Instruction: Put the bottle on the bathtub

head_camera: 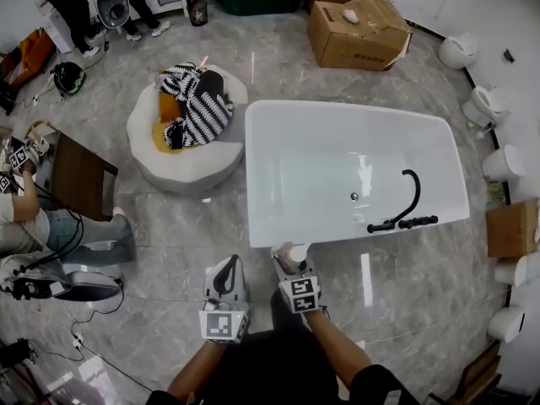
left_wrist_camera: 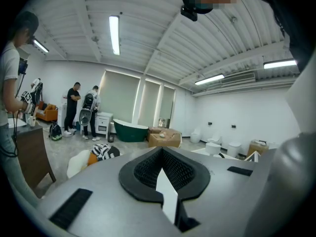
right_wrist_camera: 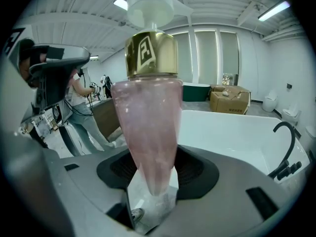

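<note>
A pink bottle [right_wrist_camera: 148,122] with a gold collar and a white pump top stands upright between my right gripper's jaws [right_wrist_camera: 150,191], which are shut on its lower end. In the head view its white top [head_camera: 297,251] shows just at the near left corner of the white bathtub [head_camera: 278,218], above my right gripper [head_camera: 291,264]. The tub's white basin [right_wrist_camera: 232,132] lies right behind the bottle in the right gripper view. My left gripper [head_camera: 226,281] is held beside the right one, short of the tub. Its jaws [left_wrist_camera: 165,181] are shut with nothing between them.
A black faucet [head_camera: 409,209] sits on the tub's near right rim. Left of the tub is a round white pouf [head_camera: 190,163] with striped clothing. A person sits at far left [head_camera: 51,226] by a brown board [head_camera: 80,175]. Cardboard boxes [head_camera: 354,28] and toilets [head_camera: 498,163] line the back and right.
</note>
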The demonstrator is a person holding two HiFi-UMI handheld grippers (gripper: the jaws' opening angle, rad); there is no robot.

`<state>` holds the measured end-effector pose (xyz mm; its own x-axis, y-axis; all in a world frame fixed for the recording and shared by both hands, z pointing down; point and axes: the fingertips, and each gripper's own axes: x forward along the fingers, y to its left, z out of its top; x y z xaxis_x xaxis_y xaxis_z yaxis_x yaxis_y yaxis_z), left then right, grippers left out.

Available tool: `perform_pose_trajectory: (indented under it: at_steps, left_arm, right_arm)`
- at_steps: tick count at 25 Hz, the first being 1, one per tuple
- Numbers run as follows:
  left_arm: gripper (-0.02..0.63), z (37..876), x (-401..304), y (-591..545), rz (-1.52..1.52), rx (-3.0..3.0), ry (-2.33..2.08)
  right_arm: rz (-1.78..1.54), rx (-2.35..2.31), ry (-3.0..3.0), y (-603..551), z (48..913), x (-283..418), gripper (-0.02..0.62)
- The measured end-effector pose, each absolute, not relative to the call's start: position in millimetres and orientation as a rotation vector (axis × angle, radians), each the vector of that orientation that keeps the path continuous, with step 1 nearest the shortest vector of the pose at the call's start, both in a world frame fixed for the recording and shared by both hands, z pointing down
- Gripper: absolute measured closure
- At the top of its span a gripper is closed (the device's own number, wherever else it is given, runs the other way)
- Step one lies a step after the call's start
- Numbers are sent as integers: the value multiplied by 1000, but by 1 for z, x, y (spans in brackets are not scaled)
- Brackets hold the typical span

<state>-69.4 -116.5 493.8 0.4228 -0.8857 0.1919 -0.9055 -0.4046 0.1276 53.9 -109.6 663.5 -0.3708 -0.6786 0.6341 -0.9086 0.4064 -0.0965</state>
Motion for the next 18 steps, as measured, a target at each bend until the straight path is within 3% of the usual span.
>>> perform_pose_trajectory:
  at_steps: [18]
  left_arm:
    - [591, 517, -62, -137, 158, 2432, -1597]
  right_arm:
    - [645, 1260, -2082, -144, 769, 58, 371]
